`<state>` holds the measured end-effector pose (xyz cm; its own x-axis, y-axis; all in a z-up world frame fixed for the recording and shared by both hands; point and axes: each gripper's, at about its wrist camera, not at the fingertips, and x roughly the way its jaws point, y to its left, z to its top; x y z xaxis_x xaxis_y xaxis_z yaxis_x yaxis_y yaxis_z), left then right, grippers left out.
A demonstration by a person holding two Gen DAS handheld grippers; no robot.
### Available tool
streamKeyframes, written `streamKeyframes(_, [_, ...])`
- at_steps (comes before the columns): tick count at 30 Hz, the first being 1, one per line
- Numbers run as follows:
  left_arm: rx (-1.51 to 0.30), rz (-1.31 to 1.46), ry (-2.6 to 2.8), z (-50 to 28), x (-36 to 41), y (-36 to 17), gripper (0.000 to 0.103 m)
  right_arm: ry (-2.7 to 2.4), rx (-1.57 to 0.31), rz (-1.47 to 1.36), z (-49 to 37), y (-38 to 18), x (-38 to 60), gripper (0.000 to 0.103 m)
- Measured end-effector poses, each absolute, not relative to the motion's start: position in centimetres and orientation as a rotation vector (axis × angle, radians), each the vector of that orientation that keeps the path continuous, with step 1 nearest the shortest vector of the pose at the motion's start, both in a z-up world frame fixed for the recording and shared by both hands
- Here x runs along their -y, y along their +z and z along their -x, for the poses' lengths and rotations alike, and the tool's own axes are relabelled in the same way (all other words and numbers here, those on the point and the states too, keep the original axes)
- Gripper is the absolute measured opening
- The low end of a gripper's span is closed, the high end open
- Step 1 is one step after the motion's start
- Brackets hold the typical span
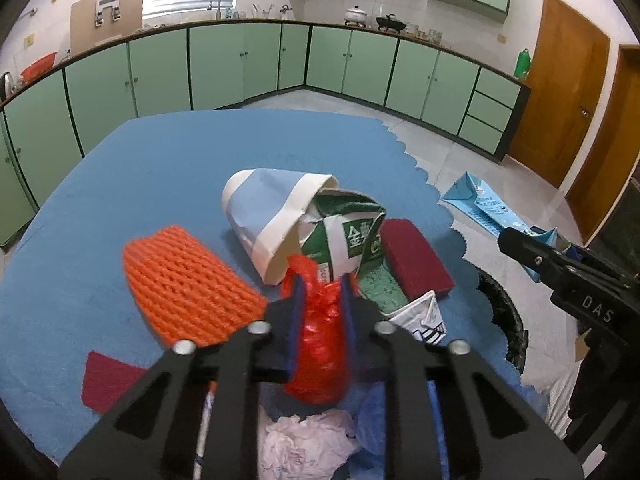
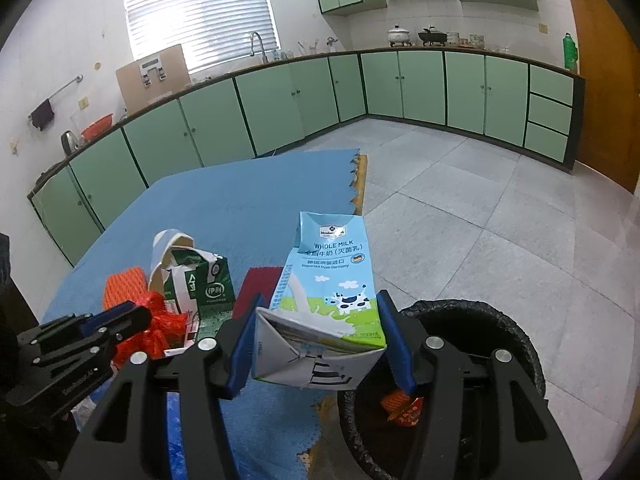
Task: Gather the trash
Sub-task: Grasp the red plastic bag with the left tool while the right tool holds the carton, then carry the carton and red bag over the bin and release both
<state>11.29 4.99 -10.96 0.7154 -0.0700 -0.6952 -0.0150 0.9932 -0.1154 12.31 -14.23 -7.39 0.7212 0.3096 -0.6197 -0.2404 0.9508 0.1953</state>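
The big blue desk is carrying the trash. The black bin is sitting on the floor just beside the desk's edge, at about four o'clock in the right wrist view.

The right gripper is holding the blue milk carton between its jaws, which are standing part way apart on the carton's sides. The carton is sticking up toward twelve o'clock from the jaws, and the bin is waiting just past it. To do this step well, the carton probably should be over the middle of the bin's mouth before the jaws are letting go.

The left gripper is squeezing the red plastic bag with its jaws pulled in tight. The bag is bunching between the jaws and hanging toward six o'clock. The green carton is lying just beyond, at twelve o'clock.
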Motion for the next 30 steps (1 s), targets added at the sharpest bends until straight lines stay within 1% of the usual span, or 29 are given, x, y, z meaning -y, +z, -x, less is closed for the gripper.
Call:
streamKeyframes(10, [-0.714,0.131,-0.011,-10.8,-5.7,-9.2,0.001,0.307,-0.662,-0.116,-11.4,-6.6,14.8,0.055])
streamKeyframes(21, [-0.618,0.124,-0.024,-10.5,-5.5,-5.1,0.001,0.297,-0.601,-0.126,-10.6,-3.7,15.8,0.055])
streamKeyframes(25, [-0.592,0.115,-0.049,-10.7,-4.3,-3.9,0.0,0.291,-0.58,-0.128,-10.1,-2.5,16.3,0.05])
streamKeyframes(30, [-0.571,0.107,-0.102,-11.2,-2.1,-3.1,0.0,0.277,-0.573,-0.115,-9.8,-2.2,17.3,0.049])
